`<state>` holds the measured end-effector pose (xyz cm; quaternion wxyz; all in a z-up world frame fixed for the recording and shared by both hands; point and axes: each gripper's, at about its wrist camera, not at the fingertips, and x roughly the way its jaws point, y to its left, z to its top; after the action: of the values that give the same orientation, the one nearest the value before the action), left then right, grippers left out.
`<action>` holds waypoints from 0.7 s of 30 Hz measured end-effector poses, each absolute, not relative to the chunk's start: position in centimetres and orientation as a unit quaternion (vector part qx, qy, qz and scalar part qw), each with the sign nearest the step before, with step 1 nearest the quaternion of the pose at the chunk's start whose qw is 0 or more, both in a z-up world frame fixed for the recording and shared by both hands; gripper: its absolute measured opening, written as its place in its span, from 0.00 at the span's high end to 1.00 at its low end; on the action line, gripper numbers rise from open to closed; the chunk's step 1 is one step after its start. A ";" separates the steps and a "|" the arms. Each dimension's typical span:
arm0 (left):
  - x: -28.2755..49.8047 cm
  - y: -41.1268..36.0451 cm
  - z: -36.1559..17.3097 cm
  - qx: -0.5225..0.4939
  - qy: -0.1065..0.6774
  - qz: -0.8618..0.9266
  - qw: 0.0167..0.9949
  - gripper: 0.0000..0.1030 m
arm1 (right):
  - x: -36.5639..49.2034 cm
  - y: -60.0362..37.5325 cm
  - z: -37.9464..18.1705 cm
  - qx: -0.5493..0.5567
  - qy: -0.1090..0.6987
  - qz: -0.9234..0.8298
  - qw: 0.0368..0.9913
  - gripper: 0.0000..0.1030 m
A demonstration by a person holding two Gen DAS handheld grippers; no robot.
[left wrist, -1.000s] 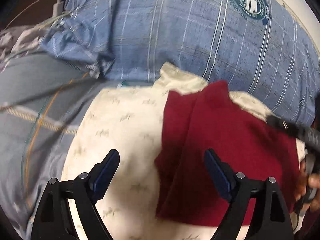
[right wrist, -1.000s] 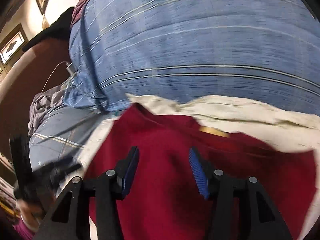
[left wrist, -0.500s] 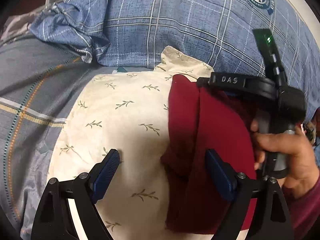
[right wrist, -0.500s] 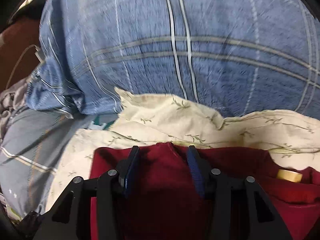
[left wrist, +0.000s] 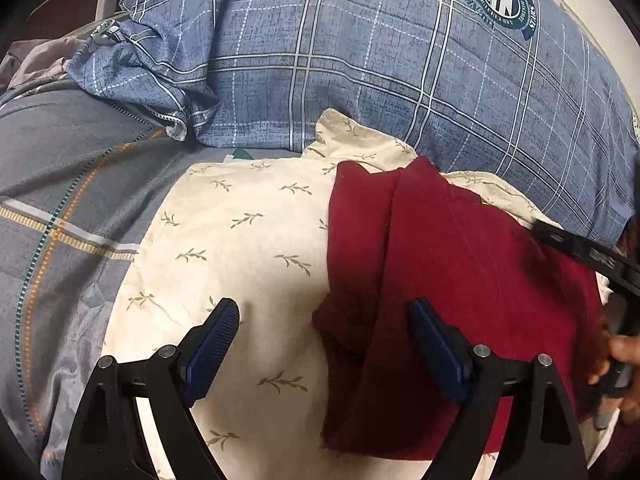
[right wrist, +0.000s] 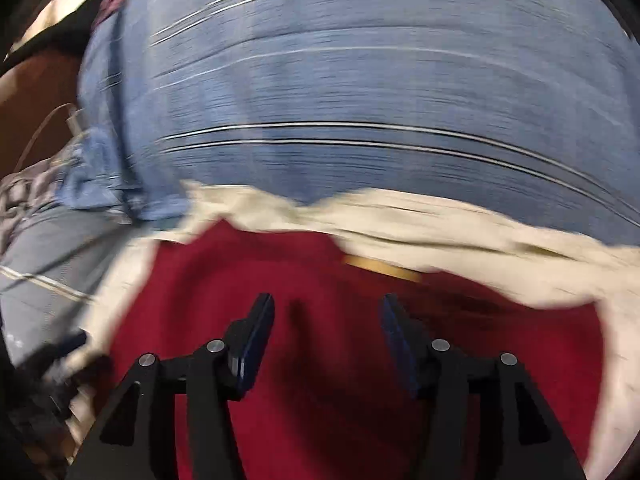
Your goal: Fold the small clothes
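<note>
The left gripper (left wrist: 322, 330) is hovering with jaws wide apart, gripping nothing, over the cream cloth (left wrist: 240, 248). To its right the red garment (left wrist: 452, 280) is lying on that cloth, one flap already folded over; more folds seem left. The right gripper (right wrist: 327, 322) is opening above it, clamping nothing.

Wide-open left tongs (left wrist: 322, 332) hover over the folded red garment (left wrist: 452, 280) on the cream pillow (left wrist: 240, 240).

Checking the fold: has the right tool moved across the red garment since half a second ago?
Yes. The right tool has pulled back from the cream pillowcase over the red garment.
</note>
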<state>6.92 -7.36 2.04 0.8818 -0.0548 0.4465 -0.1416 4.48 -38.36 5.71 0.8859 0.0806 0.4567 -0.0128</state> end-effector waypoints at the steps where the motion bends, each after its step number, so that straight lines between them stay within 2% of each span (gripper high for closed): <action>1: 6.8 -7.5 2.0 -0.052 0.447 -0.140 0.882 0.15 | 3.6 -40.8 5.7 0.093 0.458 -0.044 0.883 0.45; 4: 6.7 -7.8 1.7 -0.043 0.448 -0.134 0.883 0.15 | 3.1 -46.2 4.6 0.123 0.459 -0.128 0.871 0.45; 7: 6.8 -8.2 1.4 -0.039 0.449 -0.131 0.883 0.15 | 3.9 -48.9 1.8 0.169 0.477 -0.137 0.851 0.45; 9: 7.1 -8.4 1.1 -0.036 0.452 -0.128 0.882 0.15 | 4.5 -48.3 1.7 0.145 0.469 -0.146 0.859 0.45; 12: 7.4 -8.8 1.0 -0.031 0.452 -0.125 0.883 0.14 | 5.7 -46.9 1.5 0.097 0.487 -0.143 0.856 0.34; 16: 7.2 -8.9 1.1 -0.028 0.450 -0.123 0.884 0.15 | 4.8 -47.5 2.4 0.122 0.471 -0.138 0.863 0.36; 21: 7.2 -8.7 1.2 -0.030 0.451 -0.126 0.883 0.15 | 2.4 -44.8 6.3 0.093 0.433 -0.125 0.888 0.36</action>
<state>7.19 -8.73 1.20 0.8829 -0.0299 0.4514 -0.1262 2.43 -44.78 6.32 0.8877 0.0930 0.4331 -0.1253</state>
